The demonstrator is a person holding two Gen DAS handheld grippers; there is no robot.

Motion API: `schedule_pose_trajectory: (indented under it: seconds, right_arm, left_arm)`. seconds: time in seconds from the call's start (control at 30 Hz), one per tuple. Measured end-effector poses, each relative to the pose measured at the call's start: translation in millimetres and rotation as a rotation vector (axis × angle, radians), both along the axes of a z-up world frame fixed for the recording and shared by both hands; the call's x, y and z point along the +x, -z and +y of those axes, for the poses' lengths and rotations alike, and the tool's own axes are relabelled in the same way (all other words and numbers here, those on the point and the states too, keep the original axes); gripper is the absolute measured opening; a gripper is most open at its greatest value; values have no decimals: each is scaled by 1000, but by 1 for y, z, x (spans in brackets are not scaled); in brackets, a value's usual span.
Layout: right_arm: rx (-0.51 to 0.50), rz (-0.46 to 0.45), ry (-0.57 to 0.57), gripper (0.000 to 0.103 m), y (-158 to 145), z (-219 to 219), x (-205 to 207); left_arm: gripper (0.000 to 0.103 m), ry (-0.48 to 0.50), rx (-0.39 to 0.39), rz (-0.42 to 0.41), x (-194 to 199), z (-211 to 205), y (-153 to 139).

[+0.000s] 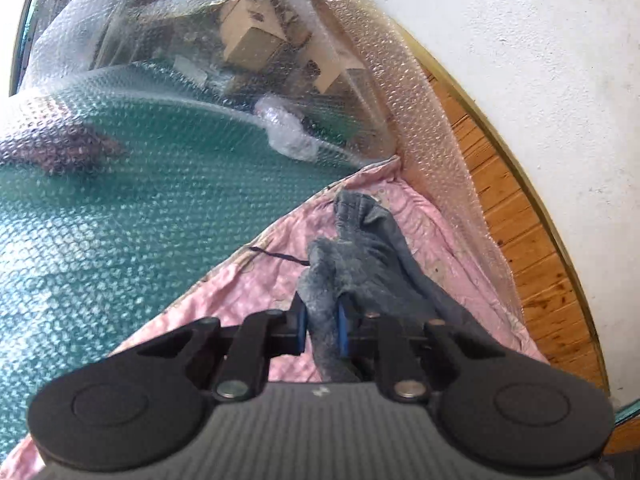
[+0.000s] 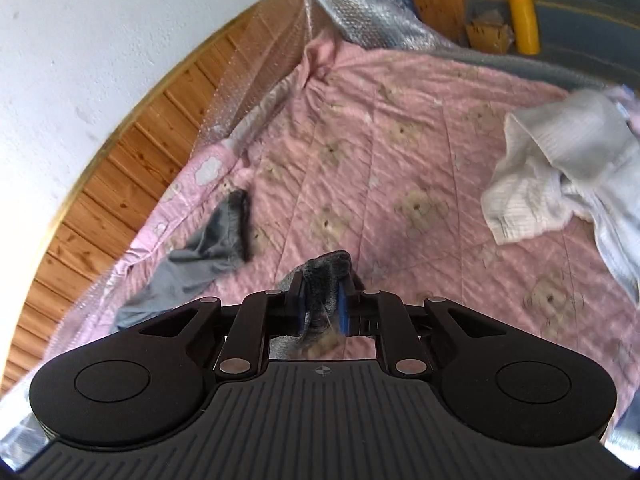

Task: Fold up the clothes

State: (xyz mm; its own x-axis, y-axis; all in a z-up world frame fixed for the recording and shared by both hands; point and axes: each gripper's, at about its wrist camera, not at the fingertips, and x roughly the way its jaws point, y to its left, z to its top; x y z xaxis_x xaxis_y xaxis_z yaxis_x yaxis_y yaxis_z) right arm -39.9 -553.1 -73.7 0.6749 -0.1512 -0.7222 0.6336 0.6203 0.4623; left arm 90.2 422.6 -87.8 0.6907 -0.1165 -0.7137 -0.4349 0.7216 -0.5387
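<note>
A grey fleece-lined garment (image 1: pixel 360 248) lies bunched on the pink quilt (image 1: pixel 256 280). My left gripper (image 1: pixel 322 322) is shut on a bunched part of it. In the right wrist view my right gripper (image 2: pixel 320 306) is shut on another part of the grey garment (image 2: pixel 324 276); a loose grey part (image 2: pixel 200 252) trails over the quilt to the left, near the bed's edge. A pile of white clothes (image 2: pixel 560 168) lies at the right on the pink quilt (image 2: pixel 400 140).
Bubble wrap (image 1: pixel 120 200) covers a green surface left of the quilt, with cardboard boxes (image 1: pixel 256 40) behind it. A wooden bed edge (image 2: pixel 132 160) and white wall (image 2: pixel 100 40) run along the quilt's side. A yellow roll (image 2: pixel 522 16) stands at the far right.
</note>
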Motion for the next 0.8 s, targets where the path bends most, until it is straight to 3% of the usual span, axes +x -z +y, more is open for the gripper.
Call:
schedule_pose_trajectory:
  seconds: [0.1,0.2,0.3,0.37,0.47,0.57,0.67,0.8]
  right_arm:
    - [29,94,-10,13,30,6,-3]
    - [76,74,-1,12,37,0,25]
    - [60,-18,-32,11,2,-4,76]
    - [54,-126,-51,11,-38,-4,94]
    - [25,-288,-81,11,-102,-3,83]
    - [2,-335,-115,11,-125,-6,49]
    - [1,-213,-148,11,-90,-6,29]
    - [44,69,-126,11,21,-12,18]
  left_arm:
    - [14,9,22,90,5,5,18]
    - [14,13,17,73,32,-3,17]
    - [14,33,23,8,72,-19,-11]
    - [14,36,24,-45,71,-14,-37]
    - [14,40,26,-124,70,-6,-77]
    - [15,63,42,-111,44,7,-84]
    - [15,104,2,-20,20,15,-49]
    - [15,170,21,164,-11,13,32]
